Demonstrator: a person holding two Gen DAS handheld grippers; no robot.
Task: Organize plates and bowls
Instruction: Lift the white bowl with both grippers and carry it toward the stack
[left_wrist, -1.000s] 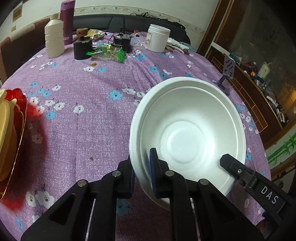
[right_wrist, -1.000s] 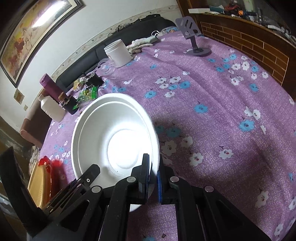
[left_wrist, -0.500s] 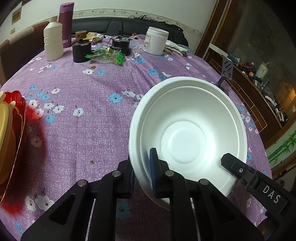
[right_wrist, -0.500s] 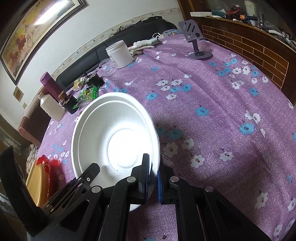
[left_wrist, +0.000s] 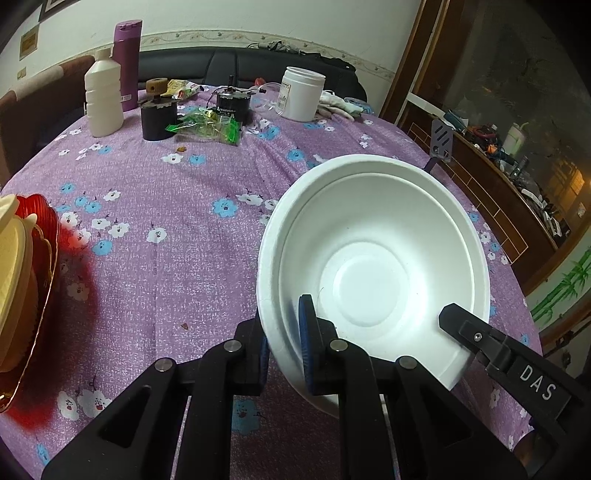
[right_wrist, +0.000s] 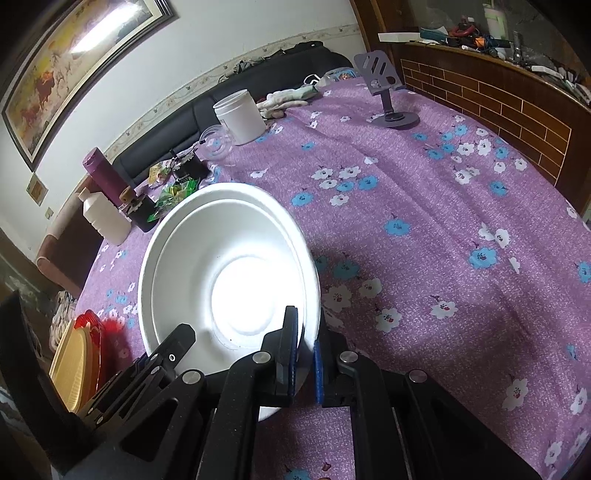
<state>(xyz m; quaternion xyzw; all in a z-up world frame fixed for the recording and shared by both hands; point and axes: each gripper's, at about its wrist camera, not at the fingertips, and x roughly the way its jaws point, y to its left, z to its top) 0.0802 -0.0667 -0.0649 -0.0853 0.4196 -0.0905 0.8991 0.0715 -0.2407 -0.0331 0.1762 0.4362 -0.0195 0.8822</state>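
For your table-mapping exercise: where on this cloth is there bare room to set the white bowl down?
Free: the cloth between the red dish and the white bowl, and the stretch between the bowl and the phone stand. Crowded: the far edge around the bottle and white jar.

A framed painting (right_wrist: 74, 70) hangs above a black sofa (right_wrist: 229, 99).

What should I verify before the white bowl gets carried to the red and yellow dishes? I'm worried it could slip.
1. left gripper clamps the white bowl rim: ok.
2. right gripper clamps the opposite rim: ok.
3. Bowl lifted off the purple tablecloth: cannot tell.
4. One bowl or two nested: cannot tell; a double rim shows.
5. Cloth between bowl and red dish is bare: ok.
6. Room on the yellow dish: cannot tell.
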